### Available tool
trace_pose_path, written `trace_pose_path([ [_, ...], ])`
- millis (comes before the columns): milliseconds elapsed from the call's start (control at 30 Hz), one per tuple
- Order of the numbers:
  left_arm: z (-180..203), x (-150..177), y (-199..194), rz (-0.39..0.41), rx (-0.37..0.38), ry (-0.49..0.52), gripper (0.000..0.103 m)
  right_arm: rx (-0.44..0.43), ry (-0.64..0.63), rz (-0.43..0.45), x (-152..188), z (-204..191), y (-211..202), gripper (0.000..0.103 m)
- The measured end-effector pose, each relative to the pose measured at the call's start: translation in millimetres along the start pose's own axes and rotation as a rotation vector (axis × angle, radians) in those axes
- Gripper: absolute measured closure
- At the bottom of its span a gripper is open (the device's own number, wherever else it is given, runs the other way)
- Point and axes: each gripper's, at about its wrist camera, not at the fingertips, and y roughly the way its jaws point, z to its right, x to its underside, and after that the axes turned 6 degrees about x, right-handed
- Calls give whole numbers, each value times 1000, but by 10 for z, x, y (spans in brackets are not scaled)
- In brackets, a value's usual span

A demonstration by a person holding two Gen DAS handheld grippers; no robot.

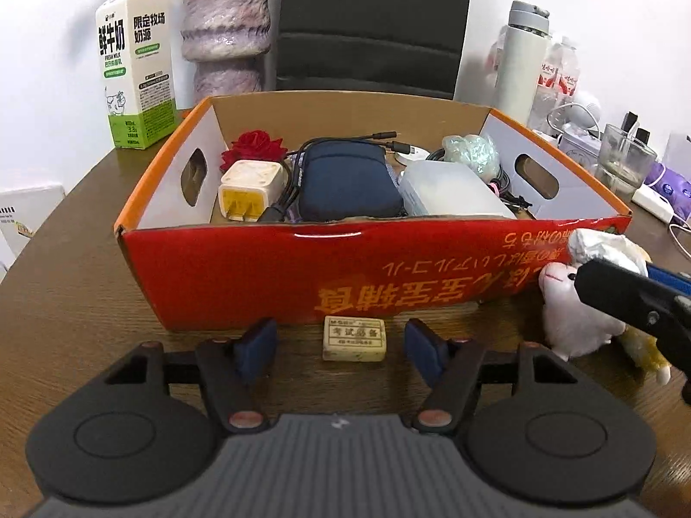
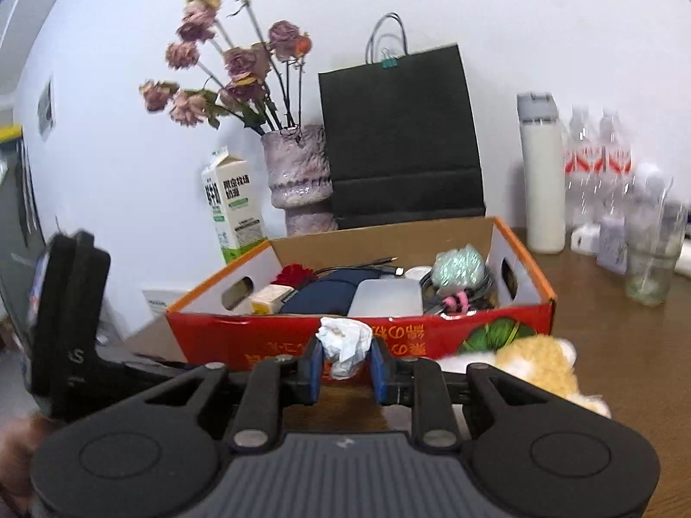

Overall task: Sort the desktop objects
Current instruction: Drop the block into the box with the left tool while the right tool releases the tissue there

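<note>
A red cardboard box (image 1: 267, 267) holds a white plug adapter (image 1: 250, 190), a navy pouch (image 1: 345, 185), a red fabric rose (image 1: 255, 146), a clear plastic case (image 1: 449, 190) and cables. A small eraser (image 1: 354, 339) lies on the table in front of the box, between the blue pads of my open left gripper (image 1: 341, 352). My right gripper (image 2: 345, 367) is shut on a crumpled white tissue (image 2: 345, 341), held just in front of the box's (image 2: 432, 336) near wall. A plush toy (image 1: 574, 319) lies right of the box; it also shows in the right wrist view (image 2: 540, 362).
A milk carton (image 1: 134, 64), a pink vase (image 1: 224, 26) and a black paper bag (image 2: 401, 138) stand behind the box. A white flask (image 1: 522, 56), water bottles (image 2: 596, 168) and a glass (image 1: 622, 164) stand at the right. The table is brown wood (image 1: 64, 293).
</note>
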Motion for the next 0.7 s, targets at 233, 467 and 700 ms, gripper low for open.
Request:
trace_pose_path([
  [233, -9, 18, -104, -5, 31, -39, 71, 11, -45, 58, -11, -56, -125, 81],
  [467, 75, 64, -436, 48, 28, -15, 72, 31, -102, 38, 52, -150, -78, 81],
  [700, 32, -241, -1111, 175, 29, -18, 72, -35, -16, 12, -62, -74, -102, 81],
])
